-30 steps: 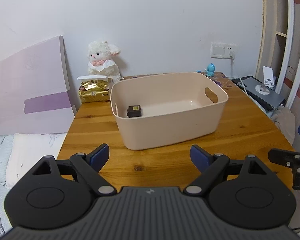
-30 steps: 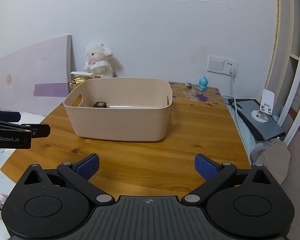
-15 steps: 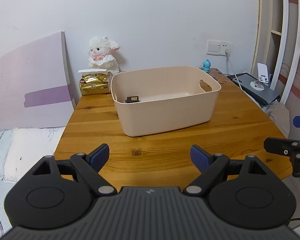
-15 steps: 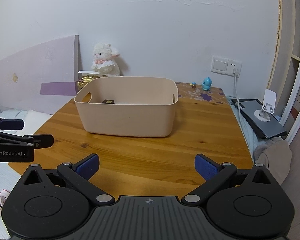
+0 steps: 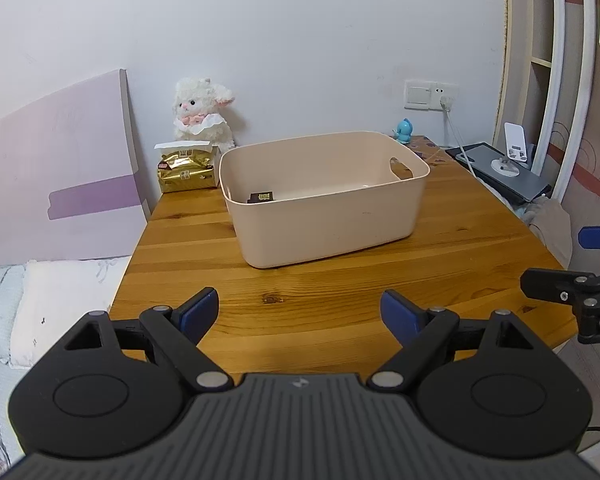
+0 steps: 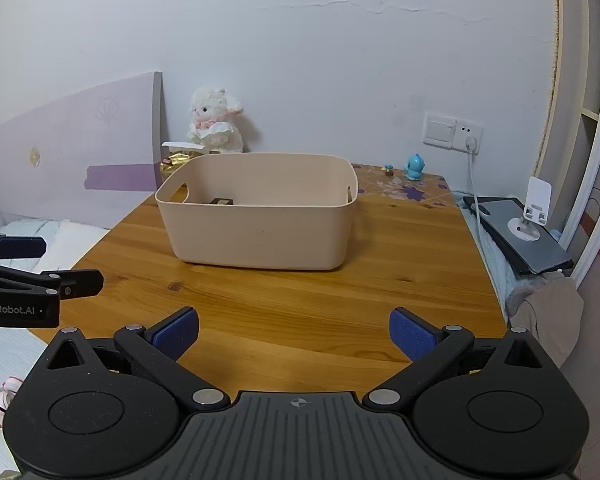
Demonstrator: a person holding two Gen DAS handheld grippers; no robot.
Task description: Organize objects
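A beige plastic bin w/ cut-out handles (image 5: 328, 216) is seen on a varnished pine-plank table (image 5: 340, 292), at approx. 12 o'clock from both grippers and well apart from them. Inside the bin, a small dark box w/ a gold label (image 5: 262, 197) lies on the floor against the wall at 9 o'clock; the same box (image 6: 221, 201) is seen over the rim in the right wrist view. The black left gripper w/ blue pads (image 5: 298, 312) is held over the near table edge, fingers wide apart, nothing between them. The black right gripper w/ blue pads (image 6: 294, 334) is likewise held low over the near edge, fingers spread wide and empty. Each gripper is caught at the margin of the other's view: the right one at 3 o'clock, the left one at 9 o'clock. Behind the bin, at approx. 11 o'clock, a gold foil packet w/ a white flap (image 5: 186, 168) stands on the table, and a white plush lamb (image 5: 202, 114) sits just behind it against the wall. At 1 o'clock a small blue figurine (image 5: 404, 131) stands near the far table corner, below a white wall switch & socket plate (image 5: 430, 95). A grey tablet w/ a white phone stand on it (image 5: 504, 168) lies off the table's 3 o'clock side. A lilac board (image 5: 56, 184) leans at 9 o'clock.
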